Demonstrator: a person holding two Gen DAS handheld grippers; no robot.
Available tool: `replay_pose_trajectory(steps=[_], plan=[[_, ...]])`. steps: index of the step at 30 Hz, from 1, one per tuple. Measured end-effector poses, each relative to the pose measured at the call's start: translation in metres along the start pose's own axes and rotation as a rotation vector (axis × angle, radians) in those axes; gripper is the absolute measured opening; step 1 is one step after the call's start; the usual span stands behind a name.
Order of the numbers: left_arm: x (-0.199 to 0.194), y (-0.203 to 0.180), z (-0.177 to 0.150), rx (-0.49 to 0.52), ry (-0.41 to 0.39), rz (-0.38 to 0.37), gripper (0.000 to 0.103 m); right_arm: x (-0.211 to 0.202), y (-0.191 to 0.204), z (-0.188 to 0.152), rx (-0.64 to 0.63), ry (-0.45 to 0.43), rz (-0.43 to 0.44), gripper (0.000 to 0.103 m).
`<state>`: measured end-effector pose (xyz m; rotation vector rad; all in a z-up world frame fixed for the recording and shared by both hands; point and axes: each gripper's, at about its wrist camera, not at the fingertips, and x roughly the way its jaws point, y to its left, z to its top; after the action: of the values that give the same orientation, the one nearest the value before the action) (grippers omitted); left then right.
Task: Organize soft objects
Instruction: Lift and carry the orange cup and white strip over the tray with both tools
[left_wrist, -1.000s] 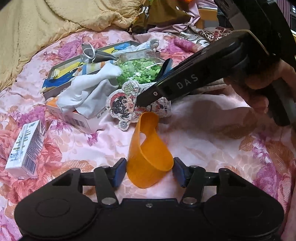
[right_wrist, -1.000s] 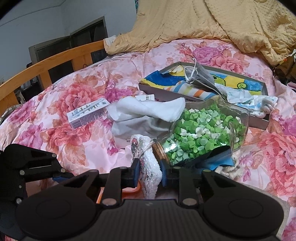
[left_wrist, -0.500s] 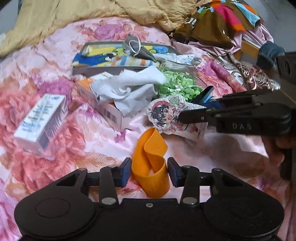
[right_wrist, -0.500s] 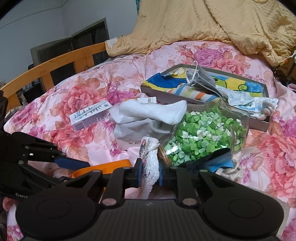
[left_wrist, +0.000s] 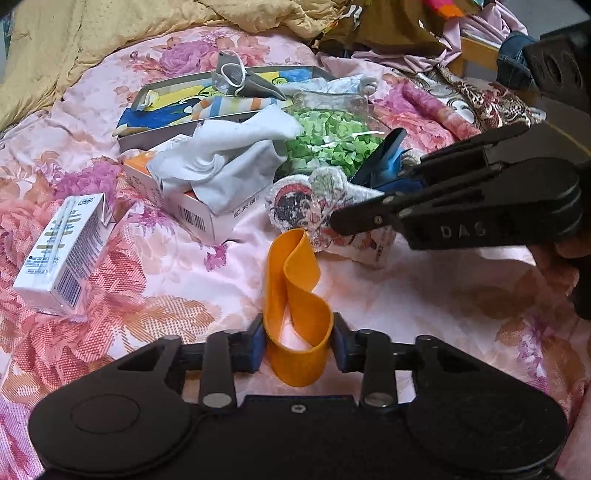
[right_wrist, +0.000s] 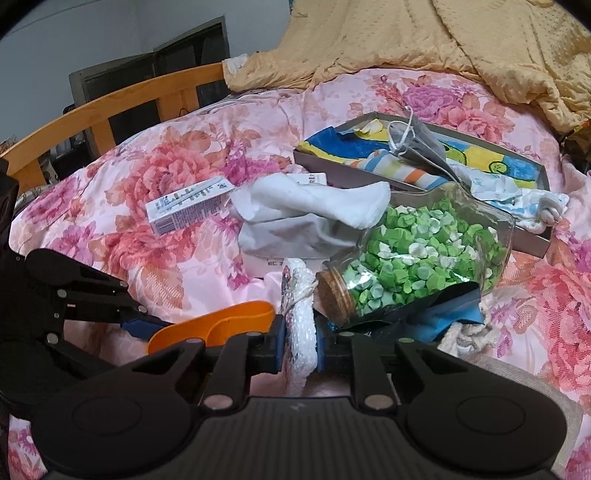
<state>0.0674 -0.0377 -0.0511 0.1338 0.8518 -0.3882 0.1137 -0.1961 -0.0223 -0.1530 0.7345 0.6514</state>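
One orange band (left_wrist: 295, 314) sits between closing left fingers (left_wrist: 255, 341); right fingers (right_wrist: 277, 343) pinch one pouch (right_wrist: 299, 332).

Two cartons (left_wrist: 62, 254), one jar (right_wrist: 424, 254), one tray (right_wrist: 532, 236).

The bed (right_wrist: 110, 206) has a pink flower cover. On it lie a small white box (left_wrist: 61, 254), a flat tray (right_wrist: 532, 242) (cloths inside), a jar (right_wrist: 424, 254) of green bits on its side, and a yellow blanket (right_wrist: 443, 40).
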Motion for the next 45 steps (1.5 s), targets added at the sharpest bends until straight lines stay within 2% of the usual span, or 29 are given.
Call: replay_pose_trajectory(steps=[8, 14, 21, 30, 40, 45], plan=[[-0.009, 0.003, -0.001, -0.065, -0.04, 0.007, 0.018, -0.006, 0.007, 0.0, -0.031, -0.014, -0.01, 0.012], [-0.024, 0.001, 0.004, -0.143, -0.075, 0.032, 0.017, -0.03, 0.006, 0.003, -0.011, -0.105, -0.037, 0.012], [-0.053, -0.013, 0.013, -0.173, -0.183, 0.063, 0.017, -0.06, -0.006, 0.008, 0.054, -0.237, -0.046, 0.012], [-0.079, -0.022, 0.035, -0.241, -0.34, 0.099, 0.017, -0.084, -0.017, 0.014, 0.112, -0.353, -0.092, 0.012], [-0.068, -0.015, 0.081, -0.291, -0.437, 0.114, 0.017, -0.095, -0.038, 0.024, 0.131, -0.427, -0.185, 0.012], [-0.05, -0.01, 0.106, -0.308, -0.454, 0.106, 0.017, -0.09, -0.054, 0.028, 0.164, -0.438, -0.228, 0.012]])
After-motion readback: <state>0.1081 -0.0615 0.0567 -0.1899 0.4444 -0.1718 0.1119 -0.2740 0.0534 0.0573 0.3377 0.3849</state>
